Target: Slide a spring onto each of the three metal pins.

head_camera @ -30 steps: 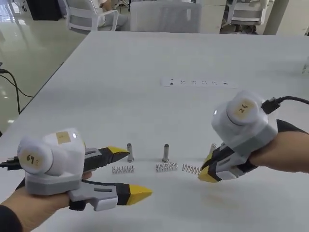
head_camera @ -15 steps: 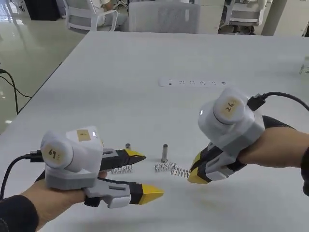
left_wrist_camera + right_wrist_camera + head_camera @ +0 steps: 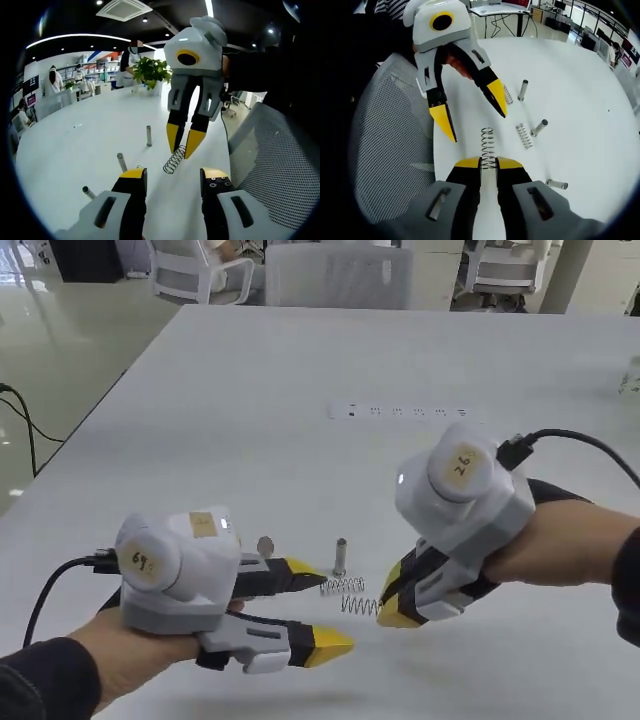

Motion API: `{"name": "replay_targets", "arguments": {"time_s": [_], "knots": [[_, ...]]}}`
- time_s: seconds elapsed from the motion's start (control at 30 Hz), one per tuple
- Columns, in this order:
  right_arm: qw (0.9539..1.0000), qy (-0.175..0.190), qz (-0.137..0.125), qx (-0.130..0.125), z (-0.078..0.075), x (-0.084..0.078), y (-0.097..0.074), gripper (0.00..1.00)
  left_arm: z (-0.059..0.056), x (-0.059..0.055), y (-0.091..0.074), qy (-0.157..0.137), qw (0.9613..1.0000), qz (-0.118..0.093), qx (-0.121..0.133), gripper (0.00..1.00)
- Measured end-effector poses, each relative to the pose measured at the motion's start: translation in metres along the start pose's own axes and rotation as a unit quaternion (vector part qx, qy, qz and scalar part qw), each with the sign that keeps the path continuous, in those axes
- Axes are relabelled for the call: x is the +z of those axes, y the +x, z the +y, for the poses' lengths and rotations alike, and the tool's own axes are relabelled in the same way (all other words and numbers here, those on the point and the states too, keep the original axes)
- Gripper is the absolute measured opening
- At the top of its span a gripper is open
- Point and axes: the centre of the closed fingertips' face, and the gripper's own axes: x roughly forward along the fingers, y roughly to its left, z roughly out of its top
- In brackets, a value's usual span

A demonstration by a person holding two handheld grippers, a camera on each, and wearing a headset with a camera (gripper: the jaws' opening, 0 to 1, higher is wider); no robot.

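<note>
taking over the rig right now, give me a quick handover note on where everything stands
Right gripper: shut on one spring, which sticks out ahead of its fingers.
Left gripper: open, empty, facing the right one.
Three metal pins stand on the white table, all bare.
Two loose springs lie on the table beside the pins.
Done: no spring on a pin yet.
Left: all three, probably starting with the held one.
</note>
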Motion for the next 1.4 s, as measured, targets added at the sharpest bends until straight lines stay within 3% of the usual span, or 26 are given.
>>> {"name": "replay_targets", "arguments": {"time_s": [0.43,0.77,0.93,1.4], "knots": [[0.9997,-0.019,-0.002,0.014,0.009,0.006,-0.003,0.13,-0.007,0.005,0.003,0.015,0.9997,-0.011,-0.015,0.26],[0.9993,-0.029,-0.006,0.024,0.013,0.007,-0.007,0.13,-0.014,0.004,0.005,0.029,0.9992,-0.007,-0.027,0.17],[0.9991,-0.03,-0.001,0.031,0.016,0.006,-0.007,0.13,-0.015,0.004,0.005,0.049,0.9984,-0.004,-0.025,0.12],[0.9971,-0.057,-0.001,0.05,0.024,0.003,-0.011,0.13,-0.024,0.003,0.005,0.073,0.9963,-0.002,-0.045,0.08]]}}
